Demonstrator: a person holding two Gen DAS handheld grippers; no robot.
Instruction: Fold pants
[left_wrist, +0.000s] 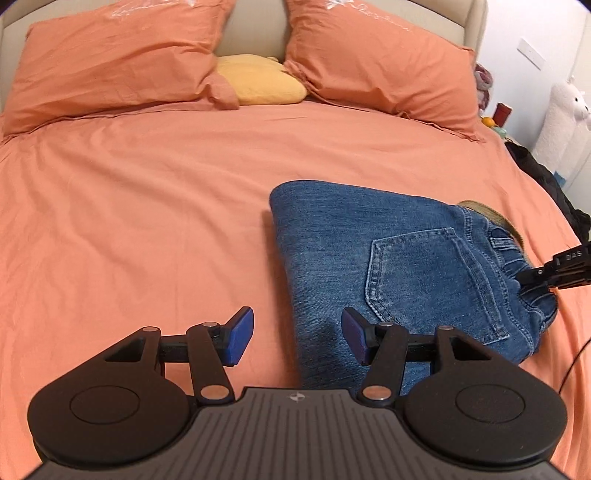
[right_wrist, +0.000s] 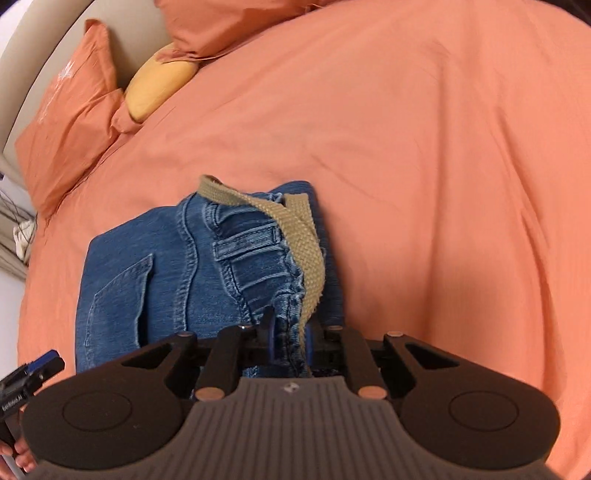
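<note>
Faded blue denim pants (left_wrist: 369, 240), woven khaki belt (right_wrist: 306, 236), matt orange cotton sheet (left_wrist: 147, 221)

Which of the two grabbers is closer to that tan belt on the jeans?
The right. The right gripper is clamped on the waistband, touching the tan belt. The left gripper hangs open over the jeans' folded edge, away from the belt.

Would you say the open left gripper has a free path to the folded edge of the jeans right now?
Probably yes: the left gripper stands open just above the jeans, with only bare bedsheet beside the fold. The right gripper grips the waistband at the far side, out of the way.
</note>
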